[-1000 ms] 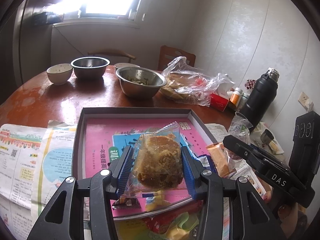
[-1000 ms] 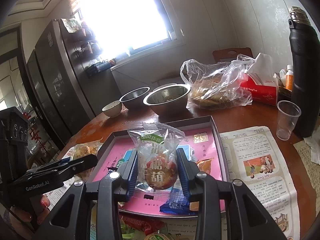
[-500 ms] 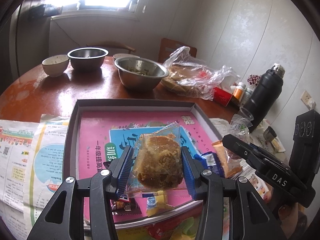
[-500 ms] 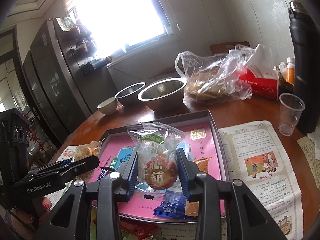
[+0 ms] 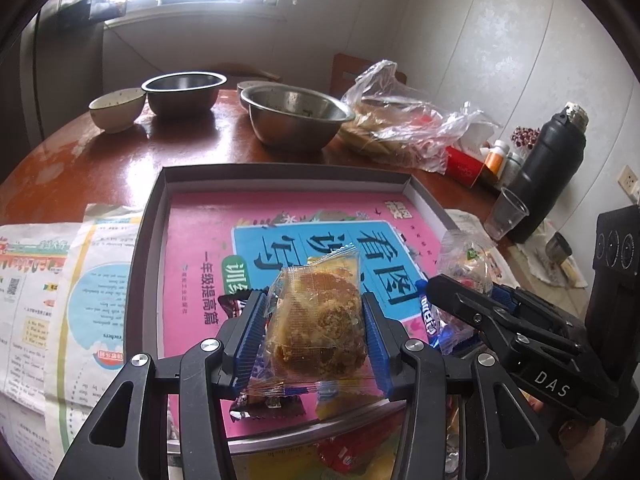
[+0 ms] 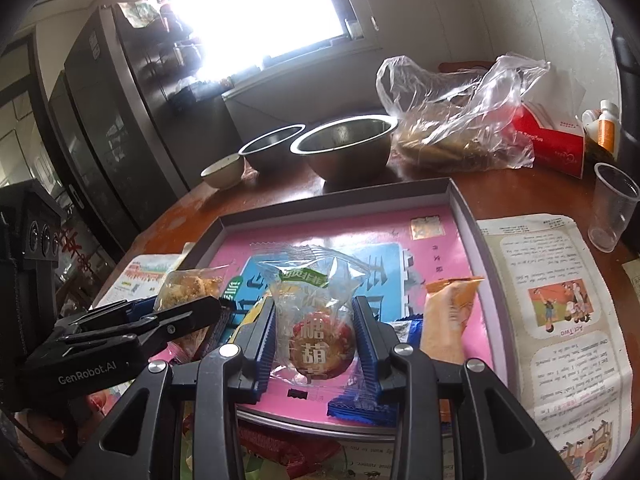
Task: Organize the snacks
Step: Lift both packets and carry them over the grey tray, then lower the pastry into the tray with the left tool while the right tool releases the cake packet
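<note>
Filling the middle of both views, a shallow grey tray [image 5: 152, 216] sits on the reddish-brown counter [image 5: 100, 152], its floor lined with a pink and blue printed sheet. Along the tray's near edge lie a few loose snacks: an orange packet [image 6: 448, 320] at lower right of the right wrist view, a blue wrapper [image 6: 360, 400] beside it, and a dark wrapper [image 5: 268, 404] at the bottom of the left wrist view. Behind the tray, toward the top of the frames, stand two steel bowls [image 5: 298, 116], the nearer with some greens inside, a small ceramic bowl [image 5: 116, 108], and a clear plastic bag [image 6: 460, 120] of brown food. Newspaper [image 5: 52, 288] lies at either side. The left gripper [image 5: 314, 328] has its fingers closed on a clear-wrapped brown cake [image 5: 316, 324], held above the tray's near part. The right gripper [image 6: 314, 344] pinches a clear-wrapped red candy snack [image 6: 316, 340], likewise over the tray's near part.
</note>
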The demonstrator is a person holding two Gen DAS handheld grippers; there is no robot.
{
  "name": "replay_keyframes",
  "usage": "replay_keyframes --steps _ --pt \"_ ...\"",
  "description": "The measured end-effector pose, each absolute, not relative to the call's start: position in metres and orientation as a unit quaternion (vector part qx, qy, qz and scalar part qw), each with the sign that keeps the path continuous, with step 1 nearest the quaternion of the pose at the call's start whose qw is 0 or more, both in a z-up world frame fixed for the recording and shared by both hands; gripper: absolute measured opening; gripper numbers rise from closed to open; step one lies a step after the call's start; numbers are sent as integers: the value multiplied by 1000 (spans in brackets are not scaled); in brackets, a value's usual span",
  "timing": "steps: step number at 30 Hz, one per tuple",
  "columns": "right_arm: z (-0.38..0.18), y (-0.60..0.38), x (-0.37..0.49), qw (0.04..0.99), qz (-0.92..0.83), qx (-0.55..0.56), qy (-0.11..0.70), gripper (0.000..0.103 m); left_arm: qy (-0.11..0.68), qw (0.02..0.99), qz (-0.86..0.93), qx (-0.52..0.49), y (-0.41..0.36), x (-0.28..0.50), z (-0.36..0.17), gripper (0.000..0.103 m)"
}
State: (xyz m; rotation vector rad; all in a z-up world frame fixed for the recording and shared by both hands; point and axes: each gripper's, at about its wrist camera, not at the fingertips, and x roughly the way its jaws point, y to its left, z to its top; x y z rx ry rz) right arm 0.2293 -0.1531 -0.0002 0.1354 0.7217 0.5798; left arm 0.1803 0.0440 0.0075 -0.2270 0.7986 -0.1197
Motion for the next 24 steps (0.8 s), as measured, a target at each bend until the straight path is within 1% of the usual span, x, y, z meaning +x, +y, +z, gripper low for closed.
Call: replay_keyframes --steps 24 --pt "-16 -135 224 883 283 44 371 37 403 907 -56 -109 46 176 -1 50"
